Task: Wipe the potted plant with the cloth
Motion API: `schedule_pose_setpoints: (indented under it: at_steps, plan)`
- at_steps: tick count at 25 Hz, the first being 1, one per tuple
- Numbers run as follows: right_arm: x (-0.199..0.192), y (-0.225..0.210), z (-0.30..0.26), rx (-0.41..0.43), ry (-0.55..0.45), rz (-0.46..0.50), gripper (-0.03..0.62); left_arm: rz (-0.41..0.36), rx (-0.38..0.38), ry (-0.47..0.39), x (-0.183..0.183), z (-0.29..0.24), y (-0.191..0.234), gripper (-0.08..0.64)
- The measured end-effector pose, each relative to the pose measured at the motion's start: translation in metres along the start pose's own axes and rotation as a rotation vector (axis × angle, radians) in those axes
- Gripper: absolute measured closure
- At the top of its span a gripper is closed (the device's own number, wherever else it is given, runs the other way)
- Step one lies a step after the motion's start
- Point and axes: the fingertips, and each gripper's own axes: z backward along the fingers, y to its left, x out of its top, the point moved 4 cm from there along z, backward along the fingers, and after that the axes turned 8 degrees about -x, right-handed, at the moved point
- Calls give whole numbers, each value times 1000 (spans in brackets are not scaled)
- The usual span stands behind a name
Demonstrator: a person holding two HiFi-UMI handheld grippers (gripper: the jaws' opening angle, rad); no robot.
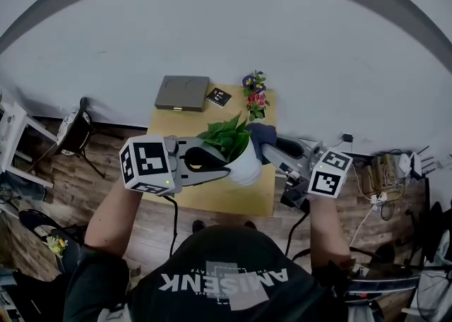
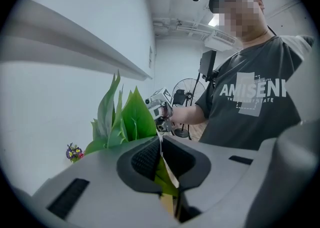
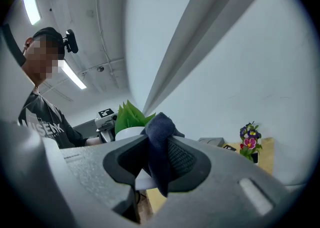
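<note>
Head view first: the left gripper (image 1: 210, 161) is clamped nearly shut on the left rim of the potted plant (image 1: 236, 150). The plant is over the middle of the wooden table (image 1: 212, 197) (can't tell if the pot is actually resting on it). The right gripper (image 1: 270, 145) comes in from the opposite side with the cloth (image 1: 261, 132) bunched in its jaws, right beside the pot's upper right edge and the leaves. The plant itself is a glossy white pot with a clump of broad, bright green leaves pointing up.

Left gripper view: the jaws are only a sliver apart, pinching a thin pale edge with a green leaf caught in the gap. More leaves stand up just behind the jaws, and the right gripper shows past them.

Right gripper view: the jaws are pressed onto the dark blue cloth, which bulges out above the pads and hangs in a fold below them. The white pot and its leaves are just past the cloth, to the left. Off to the right on the table stands a little pot of flowers (image 3: 248, 139).
</note>
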Motion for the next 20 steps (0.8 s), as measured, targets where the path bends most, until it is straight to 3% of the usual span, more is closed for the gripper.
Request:
schedule_pose_setpoints:
  at_steps: [8, 20]
  plan:
    - [16, 11, 8, -122, -72, 87, 482, 101, 83, -39, 9, -3, 17, 540]
    - [24, 31, 2, -220, -44, 283, 482, 253, 231, -115, 19, -3, 50, 543]
